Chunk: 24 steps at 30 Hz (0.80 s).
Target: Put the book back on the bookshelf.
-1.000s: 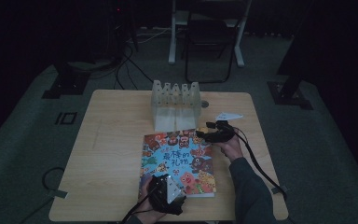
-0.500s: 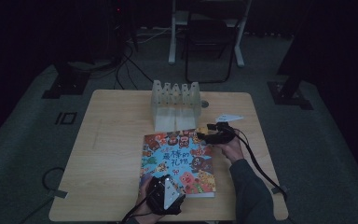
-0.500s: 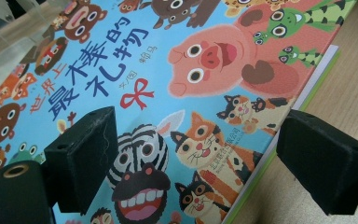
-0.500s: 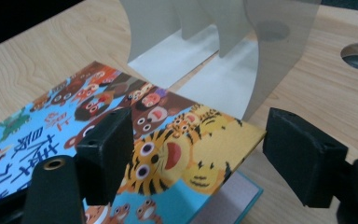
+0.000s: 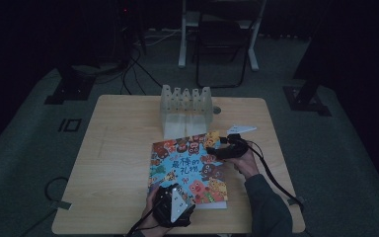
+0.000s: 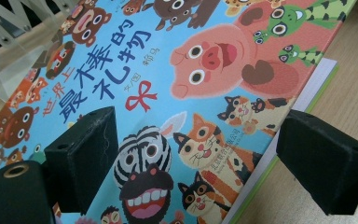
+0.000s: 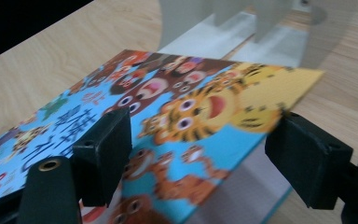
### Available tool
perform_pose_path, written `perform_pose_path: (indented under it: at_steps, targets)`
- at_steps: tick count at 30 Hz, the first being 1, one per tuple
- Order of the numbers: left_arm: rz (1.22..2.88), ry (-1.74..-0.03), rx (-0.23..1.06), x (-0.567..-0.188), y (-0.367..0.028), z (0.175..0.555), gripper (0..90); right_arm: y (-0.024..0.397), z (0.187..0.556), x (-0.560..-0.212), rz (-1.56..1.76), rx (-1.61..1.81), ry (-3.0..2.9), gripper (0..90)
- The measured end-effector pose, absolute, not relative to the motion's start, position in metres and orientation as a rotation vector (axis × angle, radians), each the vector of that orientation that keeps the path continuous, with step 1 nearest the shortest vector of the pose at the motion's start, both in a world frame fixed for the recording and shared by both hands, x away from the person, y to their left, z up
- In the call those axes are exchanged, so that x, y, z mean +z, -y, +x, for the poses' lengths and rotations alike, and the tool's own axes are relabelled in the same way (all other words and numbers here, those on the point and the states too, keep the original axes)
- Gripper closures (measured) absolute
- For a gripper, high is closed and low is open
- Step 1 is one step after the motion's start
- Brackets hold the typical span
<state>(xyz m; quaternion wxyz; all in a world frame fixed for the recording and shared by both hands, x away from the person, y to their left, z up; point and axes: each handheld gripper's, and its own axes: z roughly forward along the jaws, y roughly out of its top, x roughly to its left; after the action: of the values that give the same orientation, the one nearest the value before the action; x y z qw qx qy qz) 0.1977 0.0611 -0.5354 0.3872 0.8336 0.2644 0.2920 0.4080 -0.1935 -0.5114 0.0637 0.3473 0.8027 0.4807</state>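
Note:
A picture book [image 5: 187, 163] with bright cartoon animals on its cover lies flat on the wooden table [image 5: 123, 148]. My left gripper [image 5: 169, 193] is at the book's near edge. In the left gripper view it [image 6: 200, 140] is open, one jaw over the cover [image 6: 205, 70] and the other past the book's edge. Its jaws have just been closing a little. My right gripper [image 5: 216, 149] is at the book's far right corner. In the right gripper view it [image 7: 205, 140] stands open, and the tiger corner of the cover [image 7: 200, 107] sits slightly raised between the jaws, above the pages.
A clear plastic rack [image 5: 186, 106] with upright dividers stands just beyond the book, near the table's far edge. Bare tabletop lies to the book's left. Chair and stand legs [image 5: 217, 49] and cables are on the dark floor behind.

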Motion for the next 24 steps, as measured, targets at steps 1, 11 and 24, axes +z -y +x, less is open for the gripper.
perform_pose_path:
  at_steps: [1, 11, 24]
  targets:
    - [2.117, -0.674, 0.745, -0.533, -0.062, 0.197, 12.9, 0.190, 0.404, -0.508, 1.028, 1.468, -2.440, 23.0]
    - [2.060, -0.679, 0.719, -0.522, -0.070, 0.196, 13.4, 0.181, 0.385, -0.483, 1.035, 1.519, -2.459, 27.6]
    - [2.026, -0.686, 0.668, -0.517, -0.076, 0.199, 13.9, 0.175, 0.379, -0.473, 1.112, 1.558, -2.485, 45.1]
